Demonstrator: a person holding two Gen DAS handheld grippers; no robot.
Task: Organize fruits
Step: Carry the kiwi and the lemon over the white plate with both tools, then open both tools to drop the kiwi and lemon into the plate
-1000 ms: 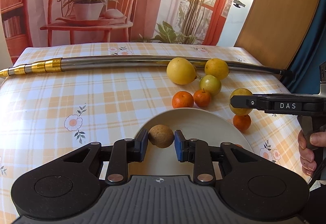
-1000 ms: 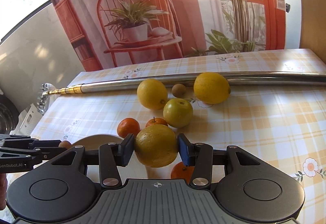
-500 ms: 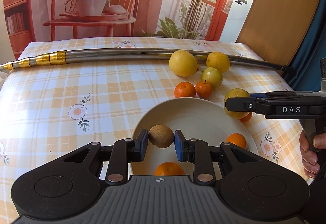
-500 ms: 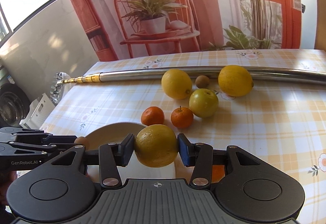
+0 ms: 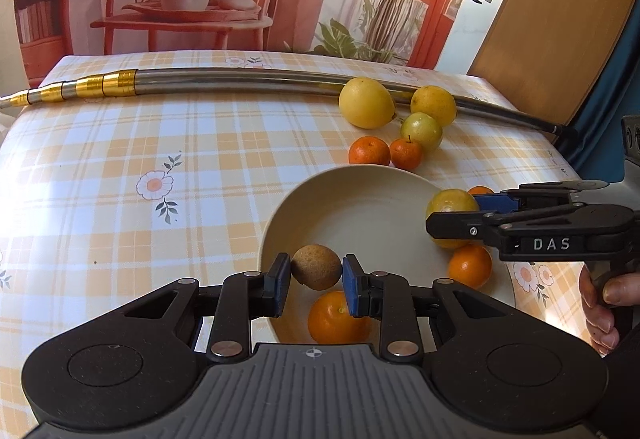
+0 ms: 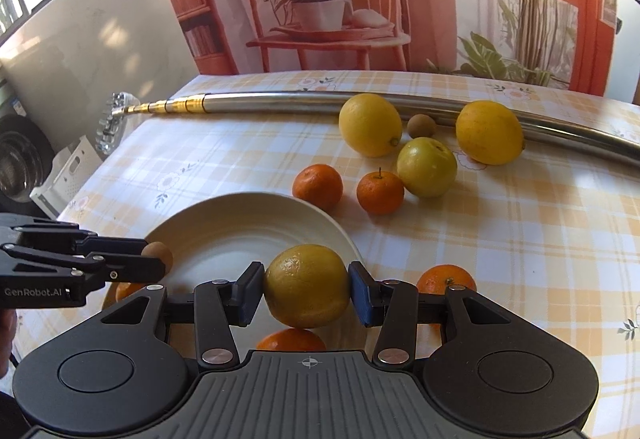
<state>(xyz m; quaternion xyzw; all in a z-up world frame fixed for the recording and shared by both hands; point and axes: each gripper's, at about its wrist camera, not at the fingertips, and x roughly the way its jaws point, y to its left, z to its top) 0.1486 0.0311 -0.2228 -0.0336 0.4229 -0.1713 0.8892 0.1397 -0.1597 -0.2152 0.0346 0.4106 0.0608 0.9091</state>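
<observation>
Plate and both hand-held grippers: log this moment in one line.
left hand-held gripper: shut on brown fruit | right hand-held gripper: shut on yellow fruit | both over plate

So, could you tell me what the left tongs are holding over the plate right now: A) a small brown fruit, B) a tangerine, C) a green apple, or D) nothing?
A: the left tongs are shut on a small brown fruit above the plate.

Bright daylight fell on the tablecloth point(image 5: 120, 167) from the left, with a strong white glare patch near its left edge. The metal pole point(image 6: 280, 101) shone and looked bent by the fisheye lens. Fruits threw short soft shadows. Both pictures were sharp, with dark corners.
</observation>
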